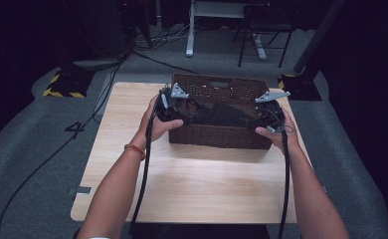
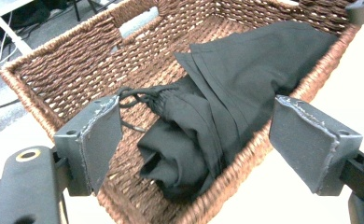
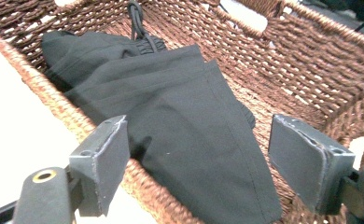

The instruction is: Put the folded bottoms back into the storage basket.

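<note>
High view: one wicker basket [image 1: 217,134] is set at far edge of table [image 1: 192,184], one black garment [image 1: 222,114] is laid inside. Left gripper [image 1: 184,115] and right gripper [image 1: 261,118] are held at its two ends, probably for reaching garment.

Left gripper view: jaws are spread wide, nothing is clamped; garment [image 2: 227,102] with drawstring [image 2: 140,95] is seen along near wall.

Right gripper view: jaws are also spread, empty; garment [image 3: 180,126] is draped over basket rim [image 3: 54,100].

The high view is dim: light falls from overhead onto the table [image 1: 192,184], the room's edges sinking to black. Both gripper views are brighter, washed-out (tabletop nearly blown white), and soft, with the near jaws slightly blurred.
</note>
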Available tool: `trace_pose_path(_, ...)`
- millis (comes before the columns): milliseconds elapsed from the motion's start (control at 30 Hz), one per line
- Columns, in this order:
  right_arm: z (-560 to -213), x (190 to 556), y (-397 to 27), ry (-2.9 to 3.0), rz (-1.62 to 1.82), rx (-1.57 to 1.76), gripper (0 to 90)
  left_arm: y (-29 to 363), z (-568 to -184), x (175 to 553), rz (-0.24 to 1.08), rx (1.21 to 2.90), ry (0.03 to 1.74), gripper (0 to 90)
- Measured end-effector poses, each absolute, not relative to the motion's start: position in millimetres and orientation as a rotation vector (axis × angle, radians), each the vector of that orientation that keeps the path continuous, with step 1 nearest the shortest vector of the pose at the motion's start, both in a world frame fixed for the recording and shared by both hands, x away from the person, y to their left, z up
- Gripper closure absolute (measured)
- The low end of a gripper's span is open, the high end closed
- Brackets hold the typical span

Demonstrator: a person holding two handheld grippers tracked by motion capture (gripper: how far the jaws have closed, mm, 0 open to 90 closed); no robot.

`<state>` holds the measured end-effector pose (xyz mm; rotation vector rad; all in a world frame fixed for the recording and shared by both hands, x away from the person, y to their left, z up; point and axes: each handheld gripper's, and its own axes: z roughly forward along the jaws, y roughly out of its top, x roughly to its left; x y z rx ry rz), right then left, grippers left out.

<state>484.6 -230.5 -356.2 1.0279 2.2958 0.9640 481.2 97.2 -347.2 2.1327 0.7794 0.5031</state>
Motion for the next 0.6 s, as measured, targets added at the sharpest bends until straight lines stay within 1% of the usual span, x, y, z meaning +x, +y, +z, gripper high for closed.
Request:
trace_pose_path(200, -346, 468, -236, 2.274, 0.985, 1.002, 22.8, 100, -341, 462, 0.532, 2.157, 0.730, 18.4)
trace_pose_path(367, -343, 454, -244, 2.268, 1.001, 0.982, 23.9, 103, -336, 440, 0.557, 2.175, 0.674, 18.9)
trace_pose_path(600, -345, 437, -253, 2.260, 0.997, 0.962, 24.5, 103, -337, 416, 0.608, 2.220, 0.587, 19.0)
